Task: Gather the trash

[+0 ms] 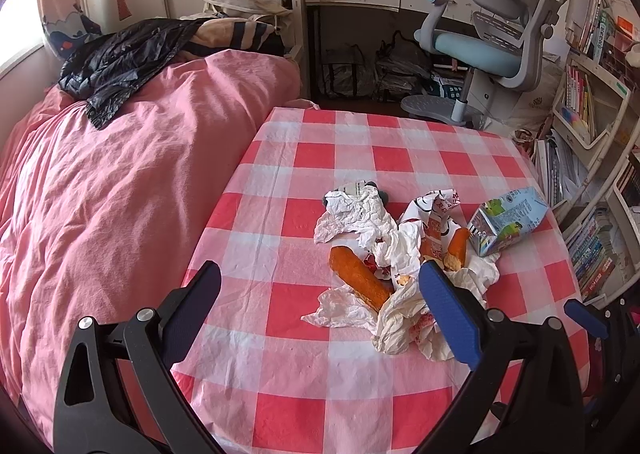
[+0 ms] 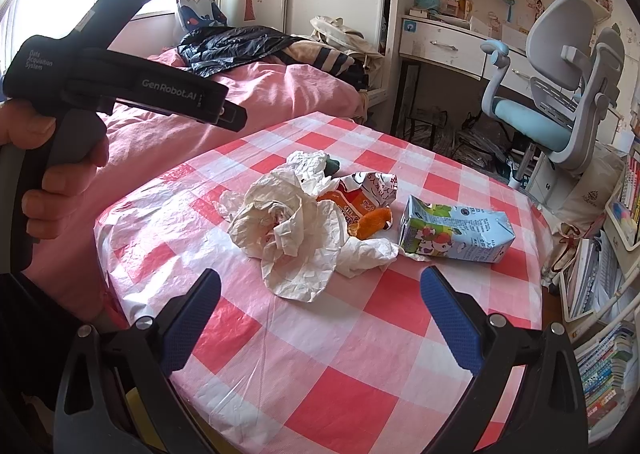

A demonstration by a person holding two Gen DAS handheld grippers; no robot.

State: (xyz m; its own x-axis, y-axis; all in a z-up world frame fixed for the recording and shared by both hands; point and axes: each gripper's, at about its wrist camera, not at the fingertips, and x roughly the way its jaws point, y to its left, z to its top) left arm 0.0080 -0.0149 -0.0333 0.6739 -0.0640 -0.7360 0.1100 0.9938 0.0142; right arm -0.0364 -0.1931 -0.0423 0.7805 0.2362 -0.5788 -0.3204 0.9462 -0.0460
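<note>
Crumpled wrappers [image 2: 296, 230] beside milk carton [image 2: 456, 232] on checked table [image 2: 320, 374]; both claws [image 1: 320, 306] [image 2: 320, 306] apart.

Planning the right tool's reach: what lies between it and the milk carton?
Only bare checkered tablecloth lies between the right tool and milk carton, seen in the right wrist view.

Crumpled white wrappers [image 2: 294, 230], two orange bread pieces [image 1: 358, 274] and a toppled blue carton [image 2: 456, 232] lie heaped together mid-table.
</note>
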